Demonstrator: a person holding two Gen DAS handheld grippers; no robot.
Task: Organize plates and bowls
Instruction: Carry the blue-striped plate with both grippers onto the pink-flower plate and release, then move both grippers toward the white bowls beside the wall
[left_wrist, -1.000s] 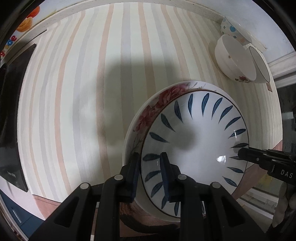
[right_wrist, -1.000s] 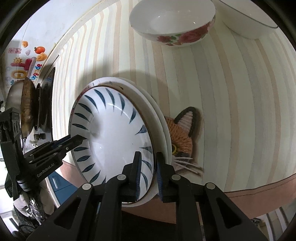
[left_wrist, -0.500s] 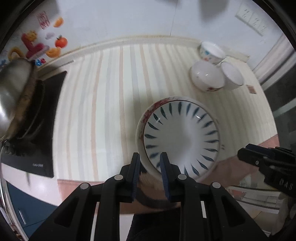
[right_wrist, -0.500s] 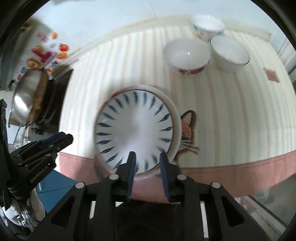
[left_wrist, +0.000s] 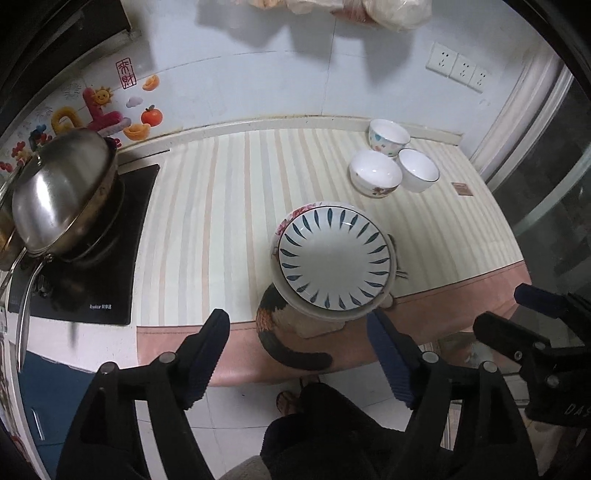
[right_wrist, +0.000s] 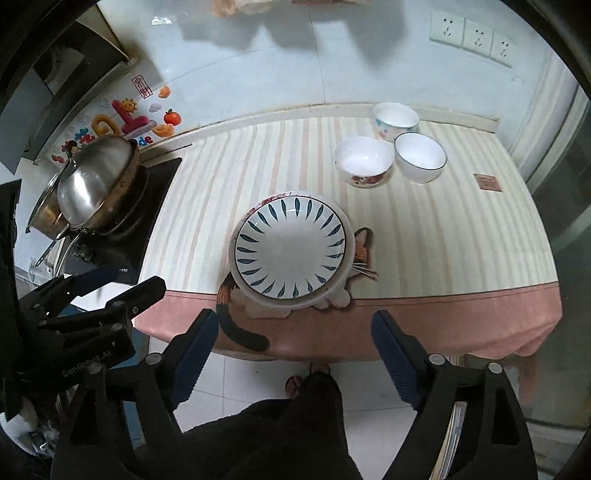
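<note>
A blue-leaf plate (left_wrist: 334, 258) (right_wrist: 291, 251) lies stacked on a flowered plate (left_wrist: 282, 229) (right_wrist: 341, 280) near the table's front edge, on a cat-shaped mat (left_wrist: 275, 314) (right_wrist: 360, 251). Three bowls stand at the back right: a flowered bowl (left_wrist: 375, 177) (right_wrist: 364, 166), a blue-rimmed bowl (left_wrist: 419, 170) (right_wrist: 421, 157) and a dotted bowl (left_wrist: 388, 138) (right_wrist: 395, 120). My left gripper (left_wrist: 299, 354) is open and empty, held back from the table in front of the plates. My right gripper (right_wrist: 291, 354) is open and empty, also off the table's front edge.
A steel wok lid on a pan (left_wrist: 62, 195) (right_wrist: 94, 184) sits on a black cooktop (left_wrist: 110, 266) at the left. The striped tablecloth (left_wrist: 207, 221) (right_wrist: 443, 240) covers the table. Wall sockets (left_wrist: 458, 70) are behind. The person's legs are below the grippers.
Both grippers let go of the plate stack, opened wide and pulled back up and away from the table. The plates stay stacked on the cat mat.
</note>
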